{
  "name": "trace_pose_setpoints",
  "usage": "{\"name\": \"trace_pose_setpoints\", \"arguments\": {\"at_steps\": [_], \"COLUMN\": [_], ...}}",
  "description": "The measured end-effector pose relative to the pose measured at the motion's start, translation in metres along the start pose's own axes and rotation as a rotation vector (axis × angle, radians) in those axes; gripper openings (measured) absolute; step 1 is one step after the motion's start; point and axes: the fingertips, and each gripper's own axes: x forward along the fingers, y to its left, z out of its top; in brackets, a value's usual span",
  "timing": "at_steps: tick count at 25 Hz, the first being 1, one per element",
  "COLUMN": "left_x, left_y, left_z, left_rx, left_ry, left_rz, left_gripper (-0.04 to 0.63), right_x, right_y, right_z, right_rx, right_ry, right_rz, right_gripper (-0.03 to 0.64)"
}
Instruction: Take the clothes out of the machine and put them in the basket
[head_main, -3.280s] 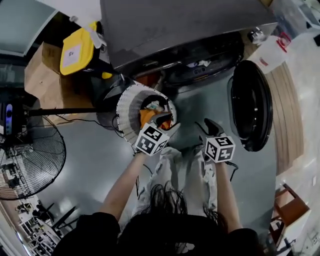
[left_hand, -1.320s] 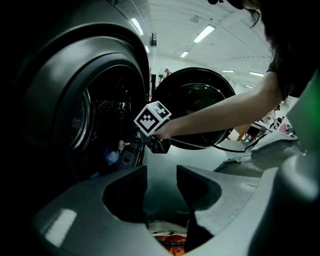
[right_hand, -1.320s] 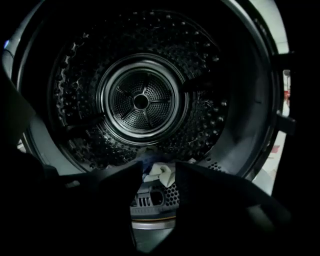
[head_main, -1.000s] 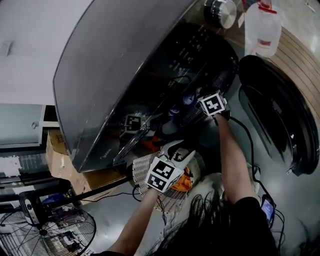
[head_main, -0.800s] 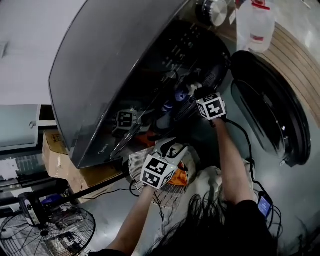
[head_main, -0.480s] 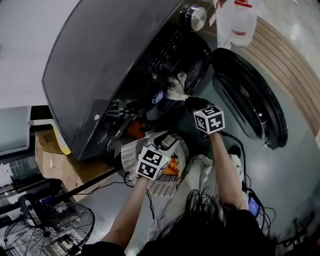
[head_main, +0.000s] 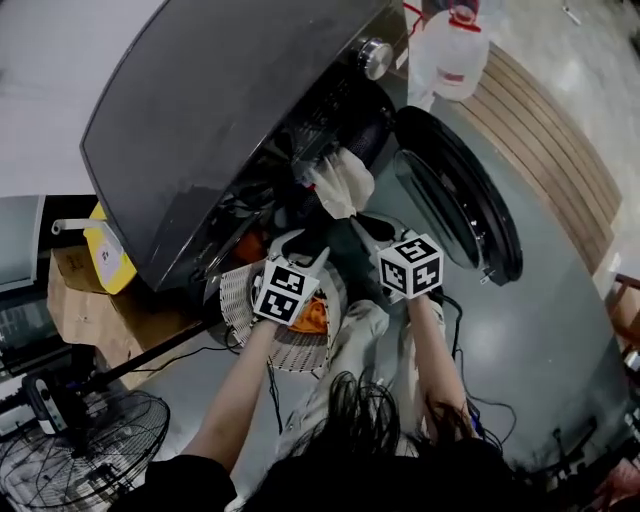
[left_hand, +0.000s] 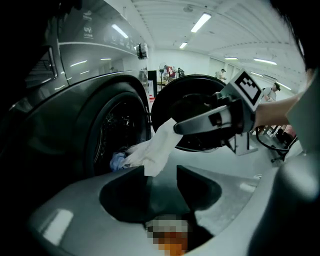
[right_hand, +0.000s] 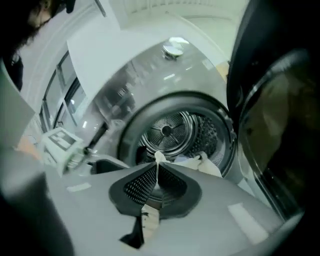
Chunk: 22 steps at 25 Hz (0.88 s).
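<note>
The right gripper (head_main: 360, 222) reaches nearly level from an outstretched forearm toward the front-loading machine (head_main: 230, 110). Its 2 jaws are pinched together on a white cloth (head_main: 340, 185) that trails out of the door opening. The left gripper (head_main: 310, 255) tilts down over the white basket (head_main: 235, 298), jaws apart with nothing between them. Only the right gripper view shows the perforated drum (right_hand: 172, 132) with more pale laundry inside. Only the left gripper view shows a blue garment (left_hand: 117, 161) at the opening and "UV" printed on the machine's panel. The head view alone shows the whole basket, an orange garment (head_main: 312, 320) in it.
</note>
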Motion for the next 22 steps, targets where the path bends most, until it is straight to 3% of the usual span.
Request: {"name": "trace_pose_setpoints", "arguments": {"at_steps": [2, 6, 10, 14, 18, 20, 22], "left_x": [0.0, 0.003, 0.008, 0.02, 0.033, 0.035, 0.033], "left_y": [-0.001, -0.006, -0.014, -0.028, -0.03, -0.029, -0.027], "left_z": [0.004, 0.012, 0.025, 0.039, 0.048, 0.054, 0.061], "left_rx": [0.013, 0.104, 0.165, 0.137, 0.046, -0.015, -0.087], "left_ry": [0.001, 0.024, 0.014, -0.014, -0.047, -0.08, -0.132], "left_rz": [0.003, 0.021, 0.028, 0.019, 0.035, 0.057, 0.076], "left_gripper": [0.194, 0.289, 0.321, 0.321, 0.314, 0.203, 0.006], "right_x": [-0.016, -0.05, -0.079, -0.108, -0.137, -0.15, -0.161], "right_y": [0.017, 0.048, 0.077, 0.1, 0.108, 0.108, 0.105], "right_z": [0.011, 0.035, 0.055, 0.074, 0.095, 0.105, 0.109], "right_rx": [-0.008, -0.019, -0.025, -0.018, -0.009, -0.019, -0.044], "right_ry": [-0.011, -0.035, -0.052, -0.071, -0.103, -0.11, -0.096], "right_rz": [0.027, 0.081, 0.136, 0.198, 0.23, 0.243, 0.248], "right_gripper": [0.034, 0.034, 0.034, 0.034, 0.034, 0.034, 0.034]}}
